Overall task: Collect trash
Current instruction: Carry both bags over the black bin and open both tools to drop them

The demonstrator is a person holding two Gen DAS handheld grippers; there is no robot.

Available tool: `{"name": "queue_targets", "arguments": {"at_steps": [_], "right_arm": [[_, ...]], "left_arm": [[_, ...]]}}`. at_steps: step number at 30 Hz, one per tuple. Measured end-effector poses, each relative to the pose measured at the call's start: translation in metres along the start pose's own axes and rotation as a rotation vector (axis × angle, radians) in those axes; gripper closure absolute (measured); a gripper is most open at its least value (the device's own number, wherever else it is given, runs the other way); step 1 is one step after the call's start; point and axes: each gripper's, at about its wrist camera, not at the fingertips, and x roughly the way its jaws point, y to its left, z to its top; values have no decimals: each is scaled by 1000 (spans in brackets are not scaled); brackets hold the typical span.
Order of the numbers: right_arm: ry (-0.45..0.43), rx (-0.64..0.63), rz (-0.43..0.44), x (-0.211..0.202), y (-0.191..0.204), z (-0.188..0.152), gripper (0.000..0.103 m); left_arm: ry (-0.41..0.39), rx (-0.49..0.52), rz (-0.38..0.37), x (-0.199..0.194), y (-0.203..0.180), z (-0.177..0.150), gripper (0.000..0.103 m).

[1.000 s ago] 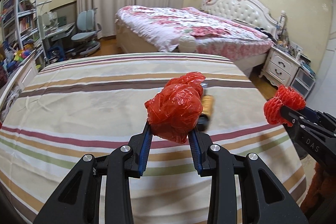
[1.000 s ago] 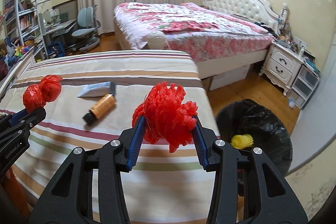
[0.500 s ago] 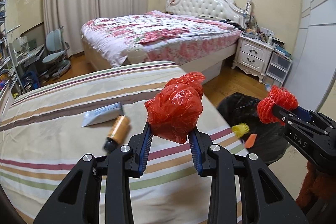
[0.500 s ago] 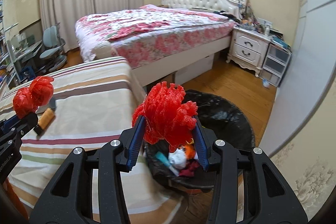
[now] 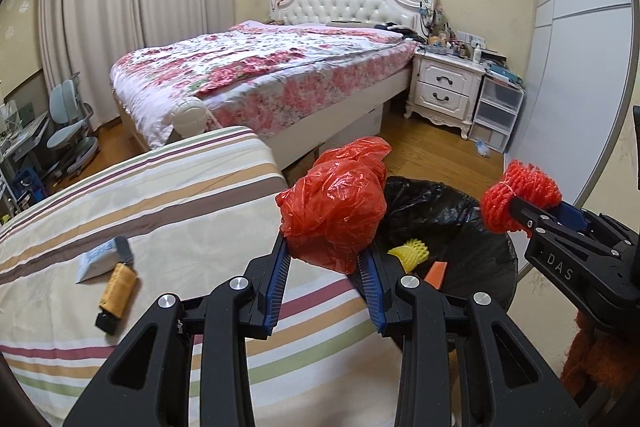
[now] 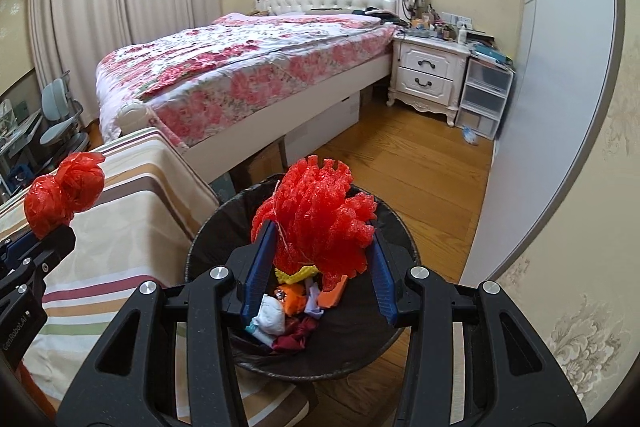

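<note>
My left gripper [image 5: 325,259] is shut on a crumpled red plastic bag [image 5: 334,211], held above the right edge of the striped bed cover [image 5: 160,211] beside the bin. My right gripper [image 6: 316,251] is shut on a red foam fruit net [image 6: 316,215], held over the black-lined trash bin [image 6: 384,331]. In the bin lie a yellow foam net [image 5: 410,251], an orange piece and other scraps. From the right wrist view the red bag [image 6: 64,195] shows at far left. On the cover lie a white tube [image 5: 100,257] and an amber bottle [image 5: 118,291].
A floral bed [image 5: 260,75] stands behind, with a white nightstand [image 5: 444,91] and plastic drawers [image 5: 496,115] to its right. Wooden floor [image 6: 420,163] lies between the bin and a grey wardrobe door [image 6: 552,107]. An office chair [image 5: 68,131] sits at far left.
Both grippers swung to the right with their loads. The right one went from above the striped cover to over the bin. The left one reached the cover's right edge, next to the bin.
</note>
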Motion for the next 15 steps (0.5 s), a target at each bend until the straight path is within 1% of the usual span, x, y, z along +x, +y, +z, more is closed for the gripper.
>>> {"name": "queue_targets", "arguments": {"at_steps": [15], "right_arm": [[35,41,-25,31,-23,7,59]], "left_arm": [[27,51,-6,39,-40,13,68]]}}
